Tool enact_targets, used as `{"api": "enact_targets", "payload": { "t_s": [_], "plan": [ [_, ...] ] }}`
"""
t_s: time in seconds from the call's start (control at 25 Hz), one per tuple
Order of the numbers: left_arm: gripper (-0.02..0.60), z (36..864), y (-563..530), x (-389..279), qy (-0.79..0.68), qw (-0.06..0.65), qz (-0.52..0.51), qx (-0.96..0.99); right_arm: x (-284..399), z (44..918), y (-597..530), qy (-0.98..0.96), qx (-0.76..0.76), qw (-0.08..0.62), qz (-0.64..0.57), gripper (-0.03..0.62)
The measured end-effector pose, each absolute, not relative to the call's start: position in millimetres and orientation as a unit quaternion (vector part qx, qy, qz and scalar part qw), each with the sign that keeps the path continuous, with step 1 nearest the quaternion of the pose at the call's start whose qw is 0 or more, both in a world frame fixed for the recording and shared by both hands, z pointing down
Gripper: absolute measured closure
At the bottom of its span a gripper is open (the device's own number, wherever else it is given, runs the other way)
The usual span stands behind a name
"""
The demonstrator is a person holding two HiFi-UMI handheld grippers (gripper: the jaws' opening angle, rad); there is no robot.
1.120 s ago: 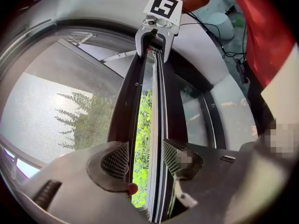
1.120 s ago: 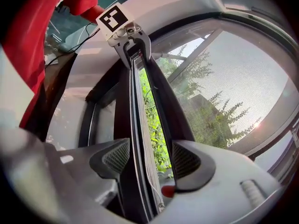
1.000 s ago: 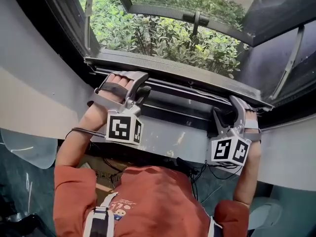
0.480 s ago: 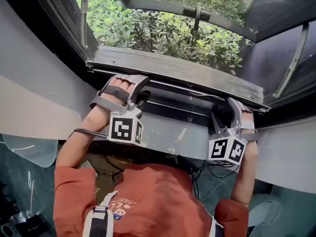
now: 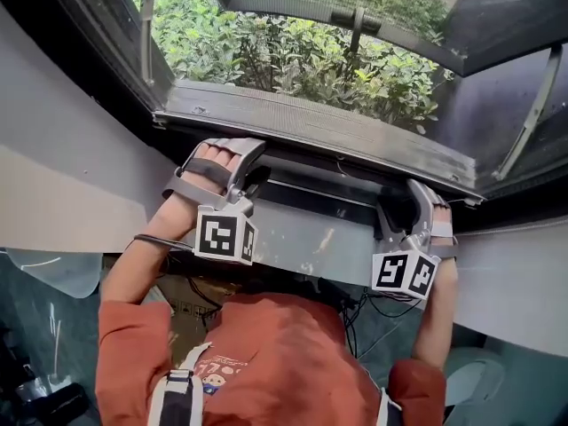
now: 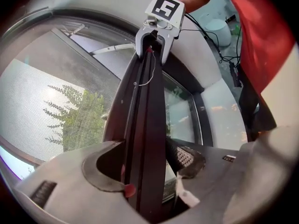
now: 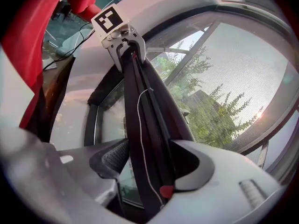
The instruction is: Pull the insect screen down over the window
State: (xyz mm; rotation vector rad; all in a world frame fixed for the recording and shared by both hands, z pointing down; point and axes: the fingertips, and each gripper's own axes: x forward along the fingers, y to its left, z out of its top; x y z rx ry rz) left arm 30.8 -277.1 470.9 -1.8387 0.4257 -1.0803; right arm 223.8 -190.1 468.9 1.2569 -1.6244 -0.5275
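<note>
The insect screen's dark pull bar [image 5: 319, 192] runs across the bottom of the window, with green bushes behind the mesh [image 5: 293, 51]. My left gripper [image 5: 252, 172] sits at the bar's left end. In the left gripper view the bar [image 6: 145, 125] passes between the jaws of the left gripper [image 6: 154, 171], which are opening, and the right pad [image 6: 187, 157] stands off it. My right gripper [image 5: 399, 208] holds the bar's right end. In the right gripper view the right gripper [image 7: 145, 168] is shut on the bar [image 7: 149, 125], with a thin white cord [image 7: 140, 139] along it.
Grey wall panels [image 5: 62, 176] curve round both sides of the window. The opened outer sash [image 5: 355, 20] and its stay arm [image 5: 531, 105] stand outside. Cables [image 5: 355, 307] hang under the sill, close to the person's red top [image 5: 284, 353].
The bar and both grippers have come down a little toward the sill. The right gripper has drifted slightly left along the bar.
</note>
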Motion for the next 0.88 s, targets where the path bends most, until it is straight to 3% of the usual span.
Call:
{"api": "enact_targets", "payload": {
  "t_s": [0.88],
  "plan": [
    [0.304,474,-280,34,0.190,0.450,-0.412,-0.769,224,469,-194,-0.661,0.563,0.441,-0.227,0.298]
  ]
}}
